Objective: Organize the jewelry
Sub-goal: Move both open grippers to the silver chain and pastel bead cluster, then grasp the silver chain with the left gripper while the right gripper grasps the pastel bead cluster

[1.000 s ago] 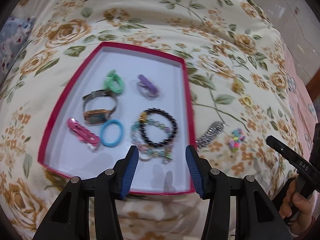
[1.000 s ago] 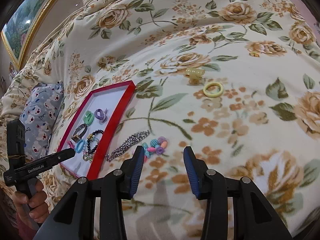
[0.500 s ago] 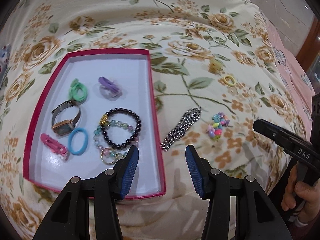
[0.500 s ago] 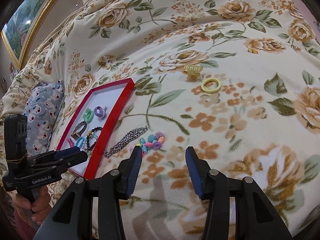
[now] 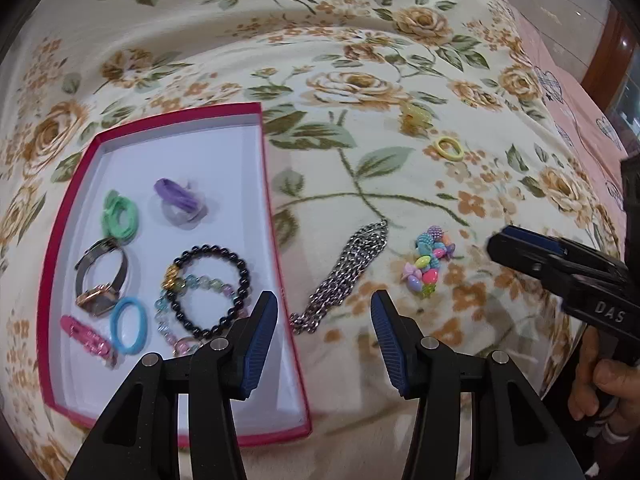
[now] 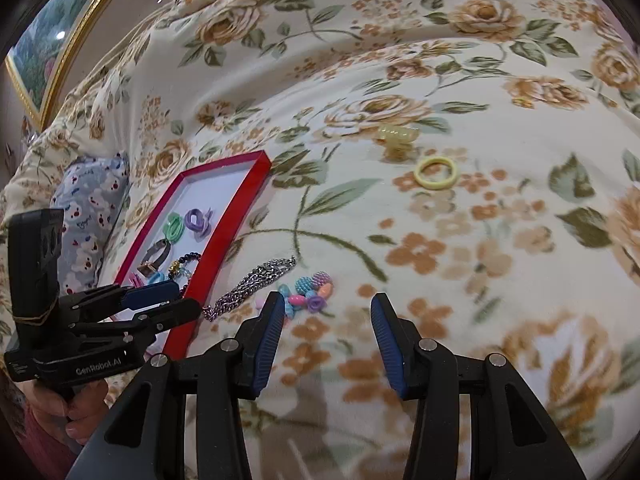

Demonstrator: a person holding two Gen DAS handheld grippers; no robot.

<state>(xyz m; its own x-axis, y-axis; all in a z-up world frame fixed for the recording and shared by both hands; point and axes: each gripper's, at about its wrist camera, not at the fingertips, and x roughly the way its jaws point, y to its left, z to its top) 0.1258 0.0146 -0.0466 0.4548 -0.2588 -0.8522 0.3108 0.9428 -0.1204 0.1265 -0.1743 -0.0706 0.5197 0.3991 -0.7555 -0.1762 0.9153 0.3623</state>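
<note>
Nearest me, my left gripper (image 5: 324,320) hangs with jaws apart and empty above the silver chain (image 5: 344,276) just outside the red tray's (image 5: 276,216) right edge, presumably the next pickup, while my right gripper (image 6: 326,322), likewise apart, waits beyond.

The left gripper's finger (image 5: 260,332) hides part of the pastel bead bracelet (image 5: 188,308). The pink hair clip (image 5: 90,340) is blurred. In the right wrist view, the right gripper's finger (image 6: 272,328) covers some of the colourful beads (image 6: 310,292).

Evenly bright, soft indoor light; faint shadows under the black gripper arms. Strong fisheye bending and dark corners. Slight motion blur, worst toward the edges.
</note>
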